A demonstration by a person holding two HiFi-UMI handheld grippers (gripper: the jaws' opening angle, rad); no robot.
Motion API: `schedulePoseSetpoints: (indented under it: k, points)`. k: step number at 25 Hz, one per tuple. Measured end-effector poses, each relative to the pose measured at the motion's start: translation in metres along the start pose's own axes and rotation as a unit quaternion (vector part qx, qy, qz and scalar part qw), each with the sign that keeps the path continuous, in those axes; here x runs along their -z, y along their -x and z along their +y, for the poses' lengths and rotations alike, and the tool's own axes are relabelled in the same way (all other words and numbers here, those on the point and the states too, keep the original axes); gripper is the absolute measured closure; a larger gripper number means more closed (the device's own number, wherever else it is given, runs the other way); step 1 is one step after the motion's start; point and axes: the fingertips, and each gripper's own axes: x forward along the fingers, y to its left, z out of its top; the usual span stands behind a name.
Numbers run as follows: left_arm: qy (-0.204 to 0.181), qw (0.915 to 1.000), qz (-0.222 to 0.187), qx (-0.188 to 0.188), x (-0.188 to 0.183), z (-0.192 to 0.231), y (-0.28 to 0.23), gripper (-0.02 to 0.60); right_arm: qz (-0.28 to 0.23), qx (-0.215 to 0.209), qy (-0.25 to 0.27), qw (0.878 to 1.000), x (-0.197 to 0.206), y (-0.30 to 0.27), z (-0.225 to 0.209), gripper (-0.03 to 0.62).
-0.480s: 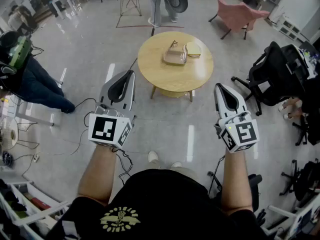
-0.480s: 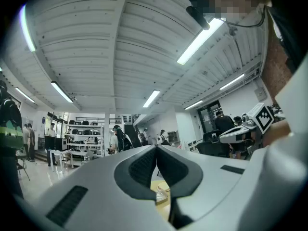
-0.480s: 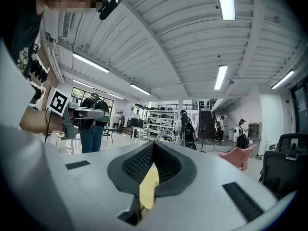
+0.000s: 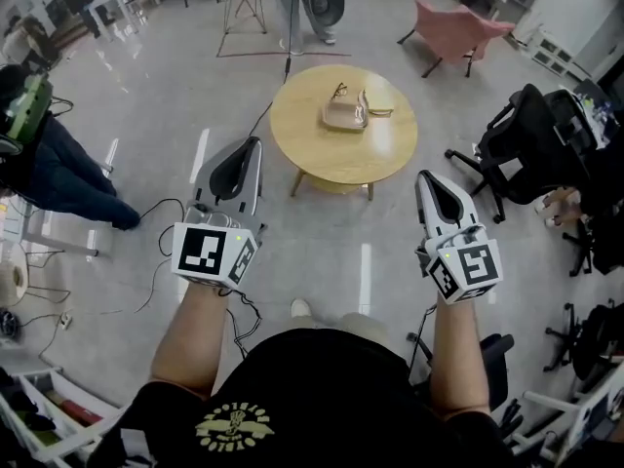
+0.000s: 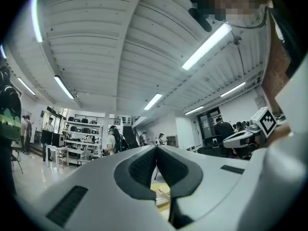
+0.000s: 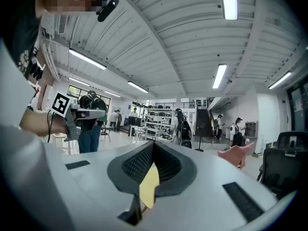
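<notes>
Tan tray [image 4: 343, 117]: on the round table, well ahead of both pairs of jaws, right of the left tips' line and left of the right tips' line; untouched, as far as I can judge
Left gripper [image 4: 253, 145]: jaws pressed together tip to tip, nothing between them; in its own view [image 5: 156, 148] only the tabletop and a pale bit of the tray show through the gap below the closed tips
Right gripper [image 4: 424, 176]: level with the left one, well apart from it; in its own view [image 6: 153, 144] the jaws are likewise closed on nothing; the yellow seen in the gap under the tips is the tabletop far ahead
Floor [image 4: 322, 242]: a grey stretch lies between the jaw tips and the table
Round table [image 4: 322, 154]: wooden, ahead of both jaws, centred between them
Small items [image 4: 376, 108]: just beside the tray, on its right and far sides; too small to name
Pink chair [image 4: 453, 27]: beyond the table, far ahead of the right jaws
Progress: nothing handled yet, in my judgement; left to do are closing the distance to the table, parting a pair of jaws, and taking hold
</notes>
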Motion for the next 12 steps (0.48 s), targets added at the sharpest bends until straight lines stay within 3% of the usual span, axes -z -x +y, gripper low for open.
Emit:
schedulePoseSetpoints:
  k: [8, 12]
  points:
    - [0.026, 0.9971, -0.064, -0.033, -0.008, 0.035, 0.001, 0.565, -0.004, 0.017, -0.004, 1.000, -0.006, -0.013, -0.004, 0.580]
    - [0.025, 0.9982, -0.051, -0.017, 0.001, 0.034, -0.009, 0.565, 0.002, 0.016, -0.008, 1.000, 0.001, -0.021, -0.008, 0.580]
